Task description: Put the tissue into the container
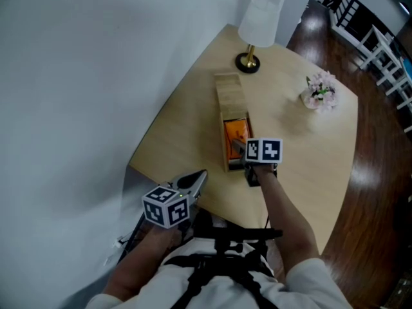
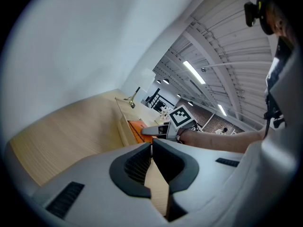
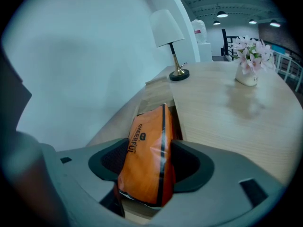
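Note:
An orange tissue pack (image 3: pixel 144 160) stands tilted on edge in the open end of a long wooden container (image 3: pixel 156 91). My right gripper (image 3: pixel 150 148) is shut on it, one pad against each side. In the head view the pack (image 1: pixel 235 136) shows orange inside the container (image 1: pixel 230 92), with the right gripper (image 1: pixel 241 148) at its near end. My left gripper (image 1: pixel 199 177) hangs off the table's near left edge, away from the box. In the left gripper view its jaws (image 2: pixel 152 144) meet at the tips with nothing between them.
A white-shaded lamp (image 1: pixel 257 24) on a brass foot stands just beyond the container's far end. A small vase of pink flowers (image 1: pixel 320 92) sits at the right of the round wooden table (image 1: pixel 309 166). A white wall runs along the left.

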Tool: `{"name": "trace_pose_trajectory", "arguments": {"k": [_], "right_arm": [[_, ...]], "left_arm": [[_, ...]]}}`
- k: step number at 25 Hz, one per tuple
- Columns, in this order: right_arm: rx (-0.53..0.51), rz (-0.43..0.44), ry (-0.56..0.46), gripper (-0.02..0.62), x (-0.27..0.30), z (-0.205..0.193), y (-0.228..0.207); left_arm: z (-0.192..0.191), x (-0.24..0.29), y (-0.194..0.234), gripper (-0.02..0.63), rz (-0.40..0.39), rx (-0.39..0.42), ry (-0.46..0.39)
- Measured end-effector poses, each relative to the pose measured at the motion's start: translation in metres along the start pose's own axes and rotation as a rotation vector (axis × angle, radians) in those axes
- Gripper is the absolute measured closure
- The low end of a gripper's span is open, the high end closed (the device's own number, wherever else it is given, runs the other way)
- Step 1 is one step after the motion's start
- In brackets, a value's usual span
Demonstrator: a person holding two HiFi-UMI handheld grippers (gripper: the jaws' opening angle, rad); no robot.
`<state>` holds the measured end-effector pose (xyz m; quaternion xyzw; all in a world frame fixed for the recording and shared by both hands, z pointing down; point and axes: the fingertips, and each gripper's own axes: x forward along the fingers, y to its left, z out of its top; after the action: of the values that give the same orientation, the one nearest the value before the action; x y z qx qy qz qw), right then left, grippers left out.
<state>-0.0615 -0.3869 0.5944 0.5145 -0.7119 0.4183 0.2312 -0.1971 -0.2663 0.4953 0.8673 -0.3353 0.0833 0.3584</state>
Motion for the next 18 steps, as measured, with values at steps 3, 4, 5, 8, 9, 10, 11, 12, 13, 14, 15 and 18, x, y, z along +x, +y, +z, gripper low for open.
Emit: {"name": "trace_pose_trajectory", "arguments": {"k": [3,4,5,8,9,10,11,12,13,14,15,18], "right_arm": [[0.002,0.008,0.009,0.305,-0.0009,-0.0003,-0.0008],[0.003,0.013,0.011,0.305,-0.0010,-0.0003,-0.0006],[0.007,0.021,0.011,0.304,-0.0009,0.0000,-0.0002],[0.029,0.043,0.014,0.299,-0.0023,0.0008,0.0007],[0.032,0.047,0.017,0.299,-0.0029,0.0007,0.0008],[0.032,0.050,0.020,0.299,-0.0035,0.0005,0.0011],[0.031,0.054,0.022,0.299,-0.0042,0.0004,0.0016],[0.032,0.057,0.022,0.299,-0.0051,0.0005,0.0018],[0.037,0.059,0.021,0.299,-0.0062,0.0009,0.0017],[0.046,0.062,0.017,0.299,-0.0074,0.0015,0.0014],[0.057,0.067,0.014,0.299,-0.0085,0.0020,0.0012],[0.070,0.082,0.014,0.299,-0.0087,0.0026,0.0017]], "left_arm": [[0.0004,0.0020,-0.0014,0.611,-0.001,0.004,0.003],[0.0004,0.0022,-0.0013,0.611,0.000,0.005,0.004],[0.0004,0.0024,-0.0011,0.611,0.001,0.005,0.005],[0.0001,0.0031,-0.0014,0.611,0.000,0.008,0.008],[0.0001,0.0032,-0.0020,0.611,-0.001,0.009,0.009],[0.0002,0.0033,-0.0027,0.611,-0.002,0.009,0.009],[0.0004,0.0032,-0.0037,0.611,-0.002,0.009,0.009],[0.0005,0.0032,-0.0048,0.611,-0.003,0.010,0.009],[0.0007,0.0033,-0.0059,0.611,-0.003,0.010,0.009],[0.0009,0.0034,-0.0068,0.611,-0.004,0.011,0.009],[0.0011,0.0036,-0.0074,0.611,-0.004,0.011,0.009],[0.0006,0.0050,-0.0074,0.611,-0.004,0.010,0.011]]}}
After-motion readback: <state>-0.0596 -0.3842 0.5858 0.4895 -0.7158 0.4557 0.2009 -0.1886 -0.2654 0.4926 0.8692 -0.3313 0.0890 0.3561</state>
